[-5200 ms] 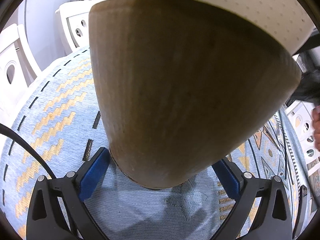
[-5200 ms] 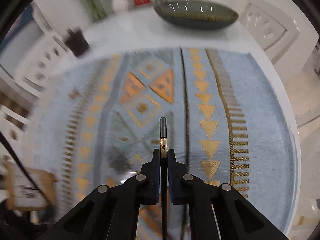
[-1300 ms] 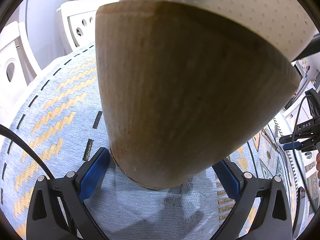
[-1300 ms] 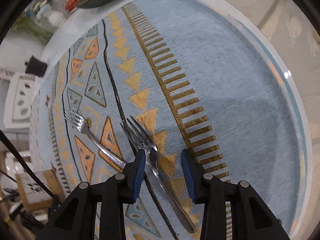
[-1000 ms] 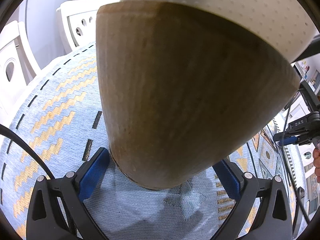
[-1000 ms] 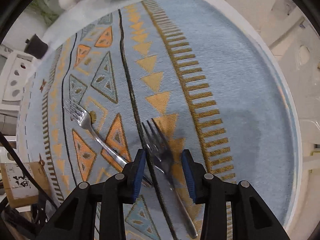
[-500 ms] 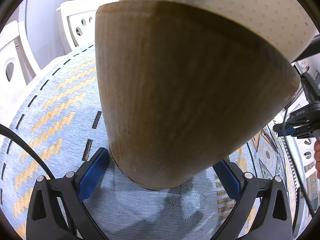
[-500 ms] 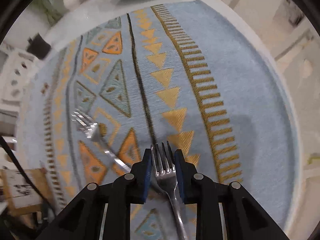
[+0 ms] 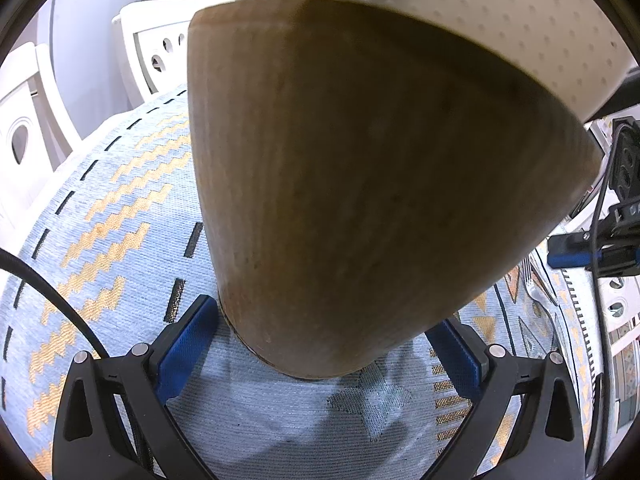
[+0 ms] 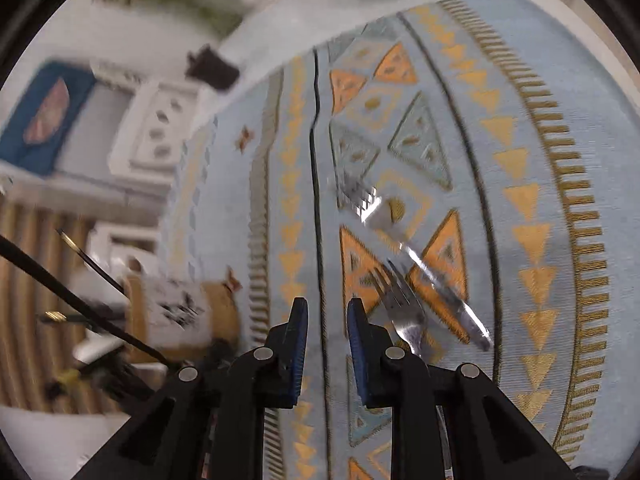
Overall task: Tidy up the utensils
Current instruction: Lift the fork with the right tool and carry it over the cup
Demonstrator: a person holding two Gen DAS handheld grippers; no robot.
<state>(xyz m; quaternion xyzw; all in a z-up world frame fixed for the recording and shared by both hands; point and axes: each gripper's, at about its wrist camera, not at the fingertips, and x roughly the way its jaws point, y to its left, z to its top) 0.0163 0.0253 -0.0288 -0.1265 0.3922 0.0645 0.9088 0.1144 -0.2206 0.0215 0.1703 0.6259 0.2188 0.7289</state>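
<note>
While left gripper [image 9: 328,344] clamps holder [image 9: 360,200] on the bench cloth [image 9: 100,240], right gripper [image 10: 326,320], fingers narrowly parted, grasps nothing: near fork [image 10: 400,308] lies just right of them, lower centre; second fork [image 10: 400,236] beyond. Advice: reopen, straddle the neck squarely, clench before lifting.

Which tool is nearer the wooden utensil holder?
Left. The left tool straddles the base of the wooden utensil holder; the right tool is apart from it, off to its right.
</note>
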